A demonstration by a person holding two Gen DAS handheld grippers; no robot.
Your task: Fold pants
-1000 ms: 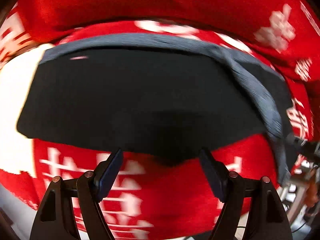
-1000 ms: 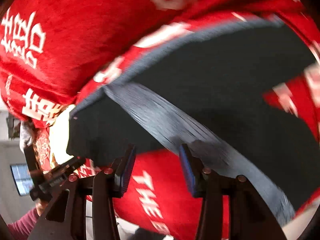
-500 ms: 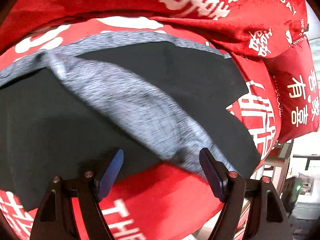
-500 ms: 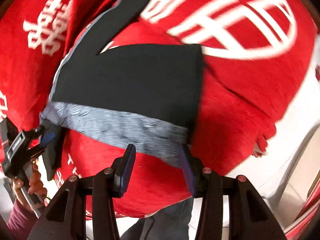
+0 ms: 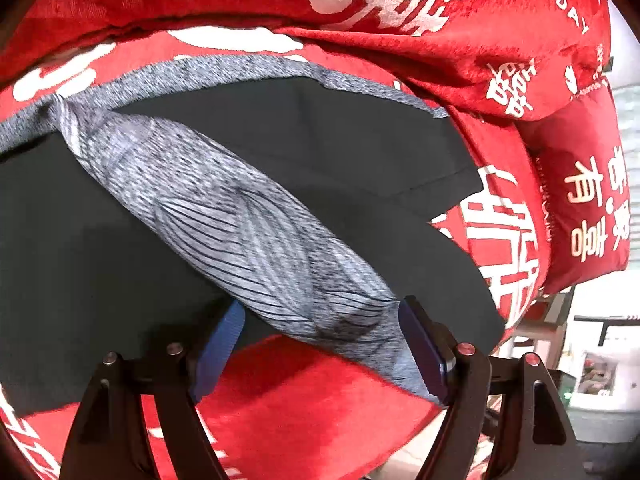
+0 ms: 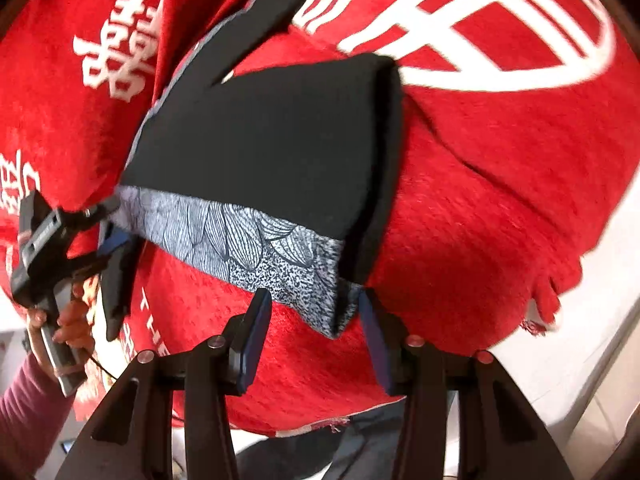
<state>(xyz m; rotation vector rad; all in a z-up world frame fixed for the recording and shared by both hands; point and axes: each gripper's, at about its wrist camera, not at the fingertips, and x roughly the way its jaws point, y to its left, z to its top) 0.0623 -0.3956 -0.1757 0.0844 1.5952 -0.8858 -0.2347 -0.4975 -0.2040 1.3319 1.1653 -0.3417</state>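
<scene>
Hovering, both grippers part-open over grey waistband (image 6: 240,240), gripping nothing: left gripper (image 5: 320,344), right gripper (image 6: 316,320). Risk: fingers snag red blanket (image 6: 460,240) alongside pants (image 6: 260,140); contact unclear.

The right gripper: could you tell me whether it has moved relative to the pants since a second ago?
Yes. The right gripper has swung along the grey waistband to its end corner, over the red blanket.

The black two-finger left gripper (image 5: 320,340) tilts downward, its blue-padded jaws spread wide. The matching right gripper (image 6: 316,332) also angles down, jaws parted less widely. A hand (image 6: 66,320) in a mauve sleeve (image 6: 28,412) grasps the left gripper's handle.
</scene>
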